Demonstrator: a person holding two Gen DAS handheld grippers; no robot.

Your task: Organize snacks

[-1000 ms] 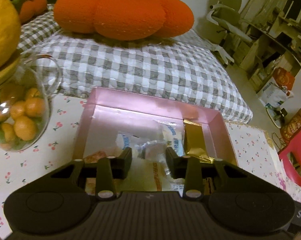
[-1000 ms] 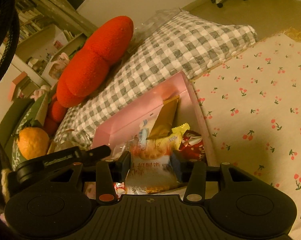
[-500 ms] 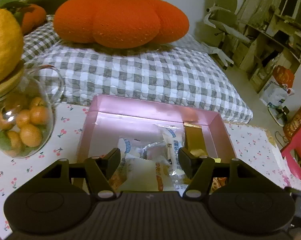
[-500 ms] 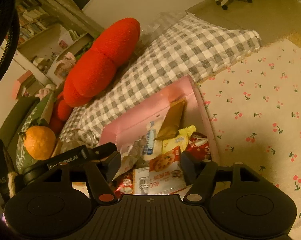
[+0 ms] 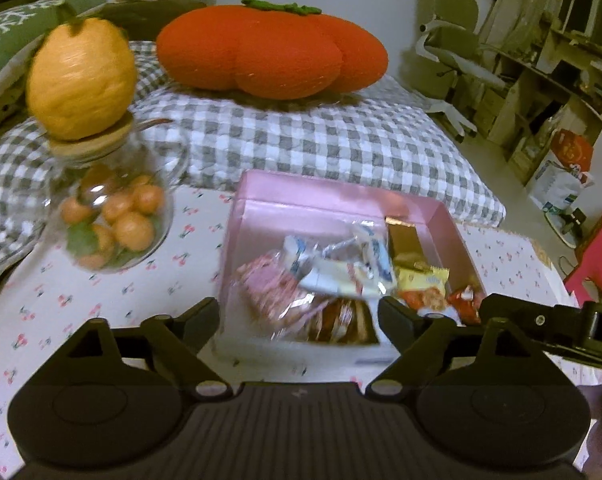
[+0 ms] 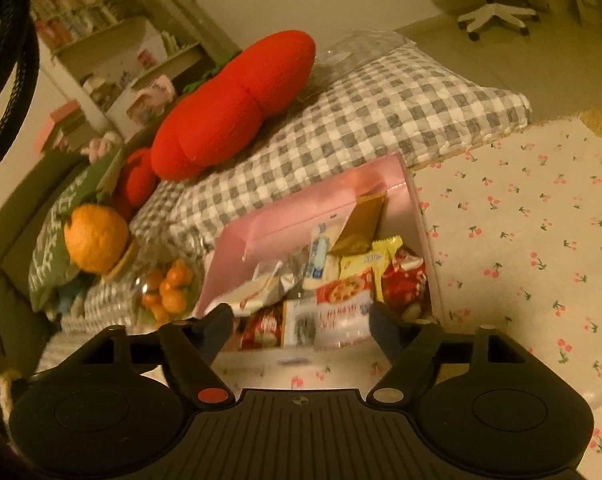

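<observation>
Pink box [image 5: 341, 200] sits on the cherry-print counter [image 5: 101, 300], snack packets [image 5: 341, 276] heaped loosely inside. Glass jar [image 5: 113, 216] stands near it: a careless sweep could topple it. Left gripper [image 5: 299, 312] and right gripper [image 6: 301, 320]: jaws spreading, nothing pinched.

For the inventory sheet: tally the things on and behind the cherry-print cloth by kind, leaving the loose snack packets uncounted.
Pink box: 1
Glass jar of small oranges: 1
Orange-shaped jar lid: 1
Pumpkin cushion: 1
Checked quilt: 1
Total: 5
The snack packets overlap in the box, so they cannot be counted.
</observation>
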